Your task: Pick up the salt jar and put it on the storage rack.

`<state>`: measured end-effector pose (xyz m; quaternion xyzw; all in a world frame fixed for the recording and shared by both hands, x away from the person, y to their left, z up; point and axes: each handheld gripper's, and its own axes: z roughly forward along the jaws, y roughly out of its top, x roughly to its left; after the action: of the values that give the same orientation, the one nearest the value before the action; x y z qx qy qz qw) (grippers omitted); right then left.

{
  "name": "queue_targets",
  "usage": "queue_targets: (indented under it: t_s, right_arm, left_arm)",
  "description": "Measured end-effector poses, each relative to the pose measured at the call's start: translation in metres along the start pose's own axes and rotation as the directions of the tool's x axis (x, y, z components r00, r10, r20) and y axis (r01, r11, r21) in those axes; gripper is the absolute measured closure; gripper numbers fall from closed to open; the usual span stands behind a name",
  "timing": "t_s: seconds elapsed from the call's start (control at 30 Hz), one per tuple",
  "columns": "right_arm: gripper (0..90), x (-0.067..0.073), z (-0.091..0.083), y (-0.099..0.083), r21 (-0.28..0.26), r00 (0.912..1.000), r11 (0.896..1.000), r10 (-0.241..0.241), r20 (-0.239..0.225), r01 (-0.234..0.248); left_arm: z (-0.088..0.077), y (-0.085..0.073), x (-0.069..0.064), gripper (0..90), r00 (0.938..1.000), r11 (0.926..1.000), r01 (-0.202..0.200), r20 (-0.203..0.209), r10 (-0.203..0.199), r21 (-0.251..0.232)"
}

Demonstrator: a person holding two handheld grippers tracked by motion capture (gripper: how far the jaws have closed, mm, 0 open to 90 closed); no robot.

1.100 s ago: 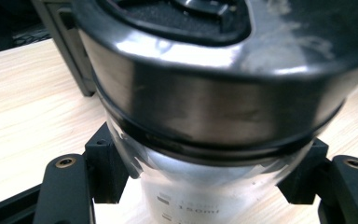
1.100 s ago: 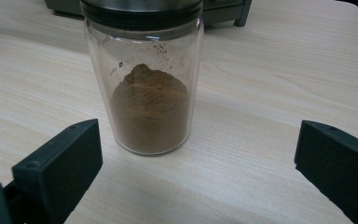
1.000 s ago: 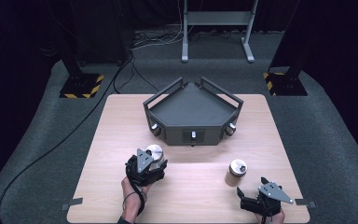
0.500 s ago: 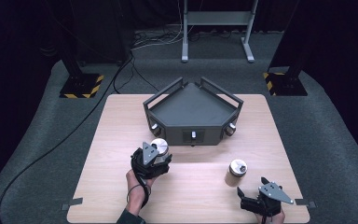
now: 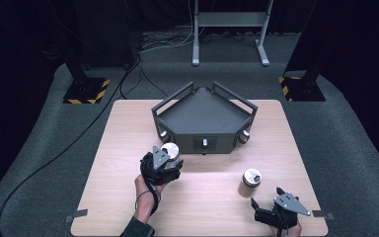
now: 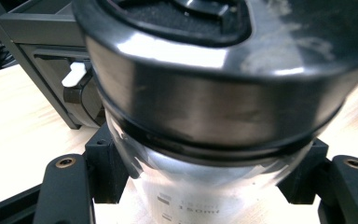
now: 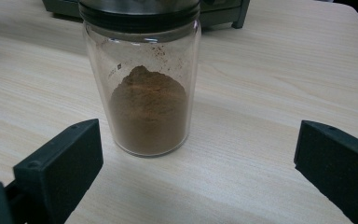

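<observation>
My left gripper (image 5: 168, 161) is shut on a clear glass jar (image 5: 170, 151) with a silver-and-black lid, holding it above the table just in front of the dark grey tray (image 5: 205, 116). In the left gripper view the jar (image 6: 205, 93) looms close, with black jaws pressed to both sides of its glass body and measuring marks low on the glass. A second jar (image 5: 250, 182), part full of brown powder, stands upright on the table at the right. My right gripper (image 5: 269, 213) stays behind it, open; the powder jar (image 7: 142, 84) stands ahead of its spread jaws, untouched.
The angular grey tray has raised rails and small knobs (image 5: 205, 142) on its front faces. The wooden table (image 5: 128, 128) ends at a dark carpet. Beyond it stand a metal stand (image 5: 229, 29), black posts with striped bases (image 5: 85, 90) and a floor cable (image 5: 54, 158).
My left gripper has carried its jar forward and a little to the right, closer to the tray's front. The right gripper and the powder jar have stayed put.
</observation>
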<state>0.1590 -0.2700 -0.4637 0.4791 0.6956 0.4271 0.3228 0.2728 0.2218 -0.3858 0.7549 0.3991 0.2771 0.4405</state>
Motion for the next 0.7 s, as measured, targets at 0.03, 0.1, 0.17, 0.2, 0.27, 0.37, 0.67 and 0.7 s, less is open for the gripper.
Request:
queue_targets:
  t_s: [0.03,0.1,0.17,0.2,0.27,0.37,0.67,0.7]
  right_arm:
    - [0.2,0.000,0.000,0.000,-0.001,1.0000,1.000,0.000,0.000,0.000]
    - [0.2,0.000,0.000,0.000,-0.001,1.0000,1.000,0.000,0.001,0.000]
    - [0.2,0.000,0.000,0.000,0.001,1.0000,1.000,0.000,0.000,0.000]
    - [0.2,0.000,0.000,0.000,0.001,1.0000,1.000,-0.001,0.001,0.001]
    - [0.2,0.000,0.000,0.000,0.002,1.0000,1.000,-0.001,0.002,0.001]
    - [0.2,0.000,0.000,0.001,0.004,1.0000,1.000,-0.001,0.001,0.001]
    - [0.2,0.000,0.001,0.001,0.007,1.0000,1.000,-0.002,0.001,0.002]
    - [0.2,0.000,0.001,0.001,0.008,1.0000,1.000,-0.002,0.002,0.002]
  left_arm:
    - [0.000,0.000,0.001,31.5,1.0000,1.0000,0.002,0.001,-0.002,-0.001]
    - [0.000,0.001,0.001,31.5,1.0000,1.0000,0.002,-0.001,-0.002,0.002]
    - [0.001,0.002,0.002,31.5,1.0000,1.0000,0.002,-0.001,-0.002,0.001]
    - [0.001,0.003,0.003,31.5,1.0000,1.0000,0.003,0.000,-0.003,0.000]
    - [0.001,0.005,0.004,31.5,1.0000,1.0000,0.003,-0.002,-0.003,-0.001]
    - [0.001,0.007,0.005,31.4,1.0000,1.0000,0.001,0.000,-0.001,-0.003]
    - [0.004,0.017,0.008,31.5,1.0000,1.0000,-0.004,0.009,0.004,-0.003]
    - [0.005,0.017,0.008,31.5,0.9999,1.0000,-0.006,0.010,0.006,-0.004]
